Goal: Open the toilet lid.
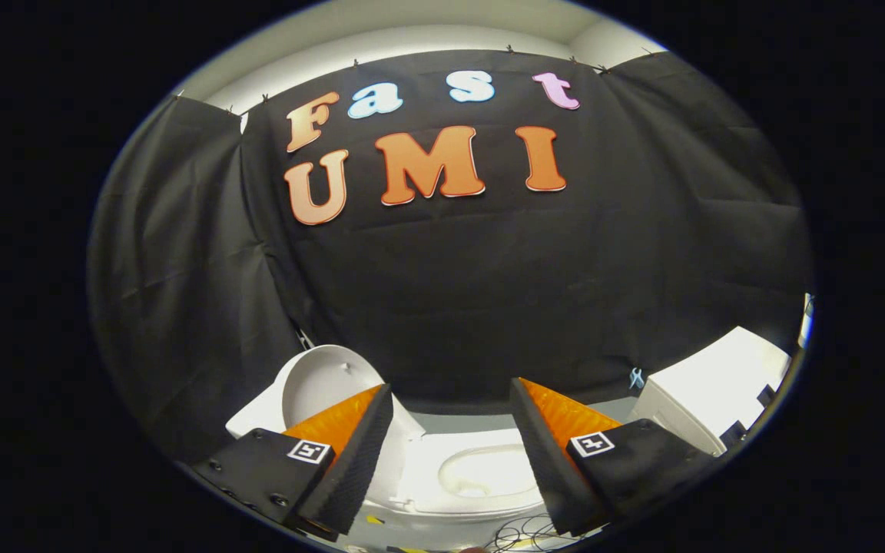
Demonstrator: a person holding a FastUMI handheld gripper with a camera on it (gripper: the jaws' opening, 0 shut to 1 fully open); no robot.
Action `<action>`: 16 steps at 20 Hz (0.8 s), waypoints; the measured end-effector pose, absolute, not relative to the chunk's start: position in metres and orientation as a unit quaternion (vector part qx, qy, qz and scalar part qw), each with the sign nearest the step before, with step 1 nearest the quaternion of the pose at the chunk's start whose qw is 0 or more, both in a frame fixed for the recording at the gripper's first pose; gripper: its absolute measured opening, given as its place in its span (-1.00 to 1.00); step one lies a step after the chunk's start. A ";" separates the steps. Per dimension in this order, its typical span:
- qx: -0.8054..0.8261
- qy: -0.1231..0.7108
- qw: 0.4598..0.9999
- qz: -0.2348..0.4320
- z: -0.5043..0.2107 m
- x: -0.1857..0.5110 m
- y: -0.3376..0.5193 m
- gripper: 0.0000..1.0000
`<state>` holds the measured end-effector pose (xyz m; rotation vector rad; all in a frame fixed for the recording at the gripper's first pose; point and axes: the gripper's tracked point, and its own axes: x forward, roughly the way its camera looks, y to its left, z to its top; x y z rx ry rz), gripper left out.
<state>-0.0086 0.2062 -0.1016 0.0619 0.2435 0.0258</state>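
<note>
Gripper (450, 418): fingers spread wide apart, nothing between them, no contact with any object. Each finger (350, 461) is a wedge shape with a ribbed pad face turned inward and a square printed marker on its upper surface.

Toilet (442, 499): white, glossy, smooth ceramic, seen from above, just beyond and below the fingertips. Oval bowl opening (485, 468) lies in the gap between the fingers, nearer the right one; seat ring around it is rounded and smooth.

Toilet lid (319, 384): white, glossy plastic, rounded oval outline, raised and standing up behind the left finger, its concave underside facing the camera. Lower edge hidden by the left finger. Lid is already up.

White boxy object (711, 388): flat matte faces, straight edges, beyond the right finger; cannot tell what it is.

Backdrop (488, 292): black cloth, creased, hanging in folds behind the toilet.

Thin dark cables (523, 534) lie tangled on the floor in front of the toilet's front edge.
</note>
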 end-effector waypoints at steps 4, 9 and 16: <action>0.006 0.101 0.995 -0.006 -0.074 -0.016 0.165 0.95; -0.003 0.082 0.997 -0.018 -0.049 -0.025 0.137 0.95; 0.003 0.059 0.998 -0.024 -0.031 -0.031 0.122 0.95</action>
